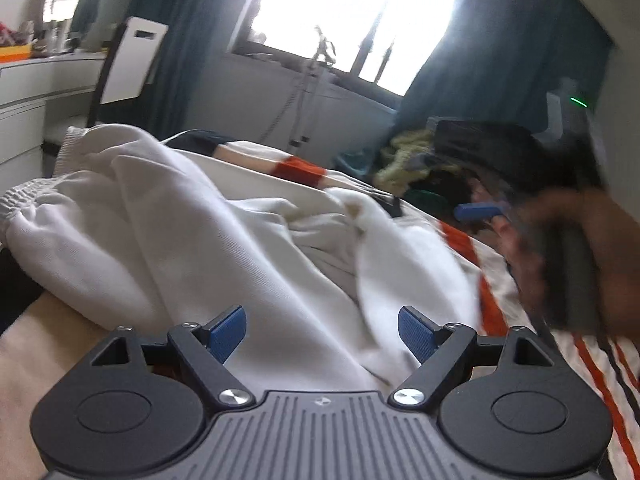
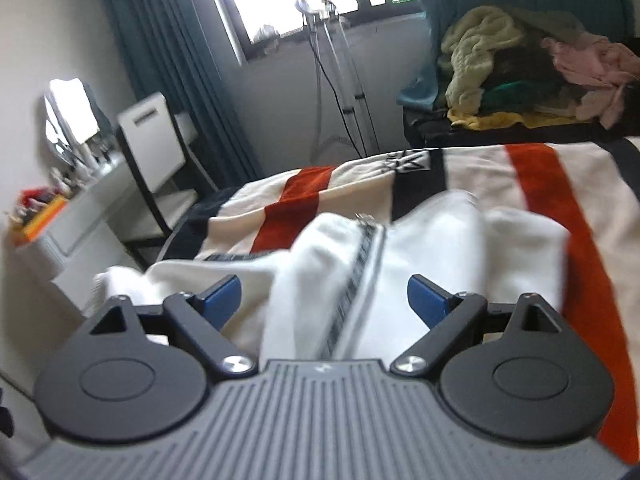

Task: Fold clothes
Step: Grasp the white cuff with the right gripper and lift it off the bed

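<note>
Item: white garment (image 1: 224, 240), rumpled heap on striped blanket (image 2: 560, 184), zip edge (image 2: 352, 292) toward 6 o'clock. We hold left gripper (image 1: 322, 334) and right gripper (image 2: 326, 300) above it, jaws wide, gripping nothing (likely poised for hems). Bare blanket at 12–3 o'clock offers spreading room; clothes pile (image 2: 520, 76) beyond.

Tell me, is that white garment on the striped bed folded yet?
Not folded: the white zip-up garment lies rumpled in loose heaps across the striped blanket.

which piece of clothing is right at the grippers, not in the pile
The white garment with the dark zipper, spread on the striped blanket. The other clothes sit heaped far back by the curtain.
</note>
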### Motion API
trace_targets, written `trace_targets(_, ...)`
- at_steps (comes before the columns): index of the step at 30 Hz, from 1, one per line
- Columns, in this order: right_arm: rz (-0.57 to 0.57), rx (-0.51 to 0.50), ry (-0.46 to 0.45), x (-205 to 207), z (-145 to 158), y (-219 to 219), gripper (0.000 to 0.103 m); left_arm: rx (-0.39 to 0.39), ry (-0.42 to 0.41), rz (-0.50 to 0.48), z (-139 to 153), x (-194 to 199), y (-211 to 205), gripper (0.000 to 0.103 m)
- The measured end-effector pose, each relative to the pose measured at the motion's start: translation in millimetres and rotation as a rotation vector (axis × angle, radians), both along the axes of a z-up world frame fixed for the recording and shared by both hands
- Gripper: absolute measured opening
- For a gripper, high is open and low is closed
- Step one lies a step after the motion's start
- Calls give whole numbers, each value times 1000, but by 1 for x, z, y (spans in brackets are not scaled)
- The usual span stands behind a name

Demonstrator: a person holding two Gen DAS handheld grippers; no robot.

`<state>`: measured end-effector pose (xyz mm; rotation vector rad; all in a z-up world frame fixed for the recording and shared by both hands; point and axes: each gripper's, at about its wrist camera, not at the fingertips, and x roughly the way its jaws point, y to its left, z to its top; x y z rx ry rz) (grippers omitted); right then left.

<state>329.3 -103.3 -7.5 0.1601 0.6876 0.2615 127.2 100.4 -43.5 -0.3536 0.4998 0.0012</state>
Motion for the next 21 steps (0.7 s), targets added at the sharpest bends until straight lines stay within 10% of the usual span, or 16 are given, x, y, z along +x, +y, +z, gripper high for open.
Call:
trace_targets(11,13,-201,168,178,-39,117,60,-10,27,57,-43,45,28,85)
trace_targets(15,-5,-204,153,177,-35,111,12,-21,10,52,-42,49,32,85)
trace_targets(21,-71,-184,35,156,14,73,5,-21,35,49,-36,49,31,85)
